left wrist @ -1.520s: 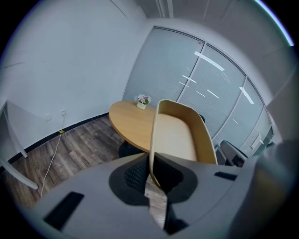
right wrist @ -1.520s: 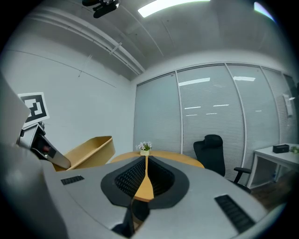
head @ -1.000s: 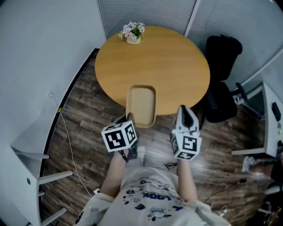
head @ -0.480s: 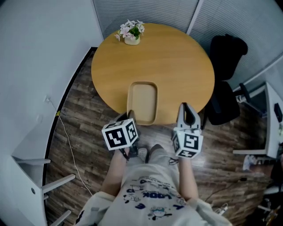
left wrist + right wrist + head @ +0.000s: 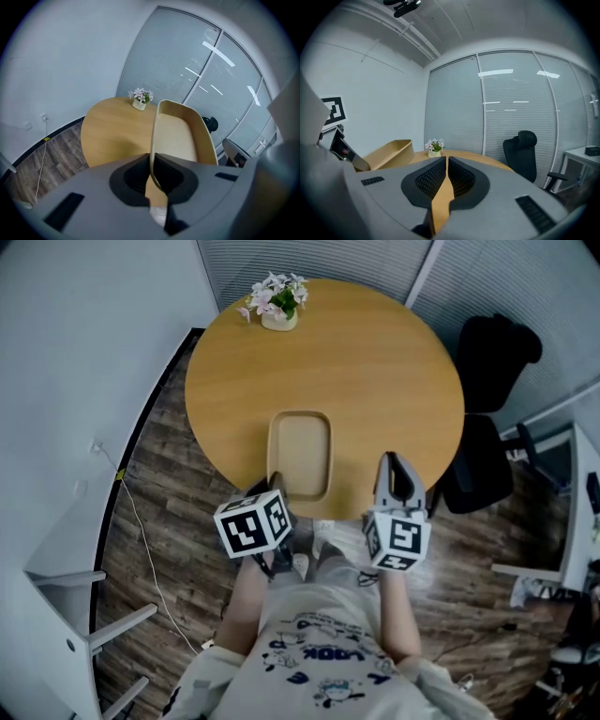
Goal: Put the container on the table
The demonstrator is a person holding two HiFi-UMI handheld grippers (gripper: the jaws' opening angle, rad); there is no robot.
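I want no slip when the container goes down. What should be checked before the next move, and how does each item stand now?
1. Left gripper shut on the container rim: ok.
2. Right gripper shut, empty, off the container: ok.
3. Flower pot at the far edge, apart from the container: ok.
4. Bare table wood around the container: ok.
5. Container's near end fully over the table: cannot tell.
6. Container's base flat on the table: cannot tell.
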